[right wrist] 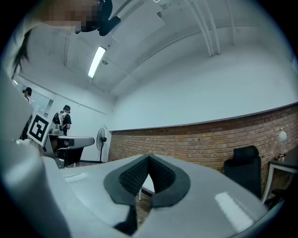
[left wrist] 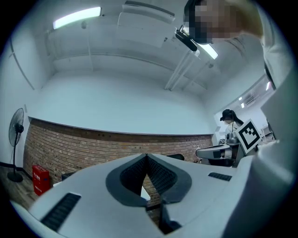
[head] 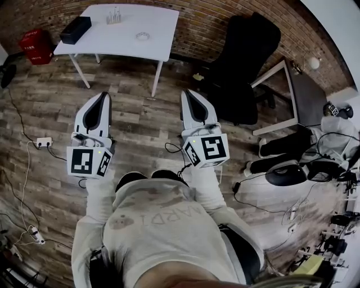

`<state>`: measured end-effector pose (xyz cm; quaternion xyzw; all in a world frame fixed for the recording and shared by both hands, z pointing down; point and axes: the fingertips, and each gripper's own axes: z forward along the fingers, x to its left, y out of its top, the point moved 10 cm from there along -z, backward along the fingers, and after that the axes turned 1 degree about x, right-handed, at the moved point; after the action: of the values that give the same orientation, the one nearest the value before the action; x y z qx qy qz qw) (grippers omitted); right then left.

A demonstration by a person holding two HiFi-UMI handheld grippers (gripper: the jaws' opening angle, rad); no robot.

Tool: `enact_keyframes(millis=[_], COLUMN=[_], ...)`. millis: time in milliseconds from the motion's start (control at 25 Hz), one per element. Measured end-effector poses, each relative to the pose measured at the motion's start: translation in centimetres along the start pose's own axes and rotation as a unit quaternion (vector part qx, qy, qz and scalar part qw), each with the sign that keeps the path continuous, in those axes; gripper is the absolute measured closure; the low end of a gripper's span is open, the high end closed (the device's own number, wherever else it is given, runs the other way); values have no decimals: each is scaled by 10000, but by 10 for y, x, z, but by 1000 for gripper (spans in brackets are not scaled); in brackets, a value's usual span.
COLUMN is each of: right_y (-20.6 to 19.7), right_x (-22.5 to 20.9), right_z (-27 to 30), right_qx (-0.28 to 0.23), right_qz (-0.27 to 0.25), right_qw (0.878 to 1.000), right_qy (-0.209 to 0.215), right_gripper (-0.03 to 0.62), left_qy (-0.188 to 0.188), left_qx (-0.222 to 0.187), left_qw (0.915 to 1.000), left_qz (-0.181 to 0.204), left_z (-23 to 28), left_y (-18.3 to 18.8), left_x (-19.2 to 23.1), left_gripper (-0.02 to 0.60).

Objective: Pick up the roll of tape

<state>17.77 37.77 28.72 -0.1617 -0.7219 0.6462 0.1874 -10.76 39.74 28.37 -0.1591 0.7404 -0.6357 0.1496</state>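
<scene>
The roll of tape is a small pale ring lying on the white table at the far end of the room, seen only in the head view. I hold both grippers level over the wooden floor, well short of the table. My left gripper has its jaw tips touching and nothing between them. The right gripper is likewise shut and empty. Both point toward the table and the brick wall behind it.
A black box and a small cluster of clear items also sit on the table. A black office chair stands to its right, a red box to its left. Cables and a power strip lie on the floor.
</scene>
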Motion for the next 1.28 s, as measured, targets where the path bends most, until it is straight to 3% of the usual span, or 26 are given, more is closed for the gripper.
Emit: enact_keyframes(millis=[600, 880, 1280], right_y=[-17, -33, -35], right_x=[20, -11, -74], right_z=[31, 89, 201], right_qx=[41, 134, 90], right_qz=[142, 154, 107], right_qw=[9998, 9998, 9988], right_qy=[-143, -44, 478], right_gripper=[583, 583, 583], left_qy=[-192, -183, 152], left_qx=[15, 4, -27], left_qw=[9997, 9996, 9997], left_qz=[-125, -216, -164], left_z=[6, 59, 155], left_y=[-16, -33, -40], left_x=[44, 70, 104], left_gripper=[575, 575, 575])
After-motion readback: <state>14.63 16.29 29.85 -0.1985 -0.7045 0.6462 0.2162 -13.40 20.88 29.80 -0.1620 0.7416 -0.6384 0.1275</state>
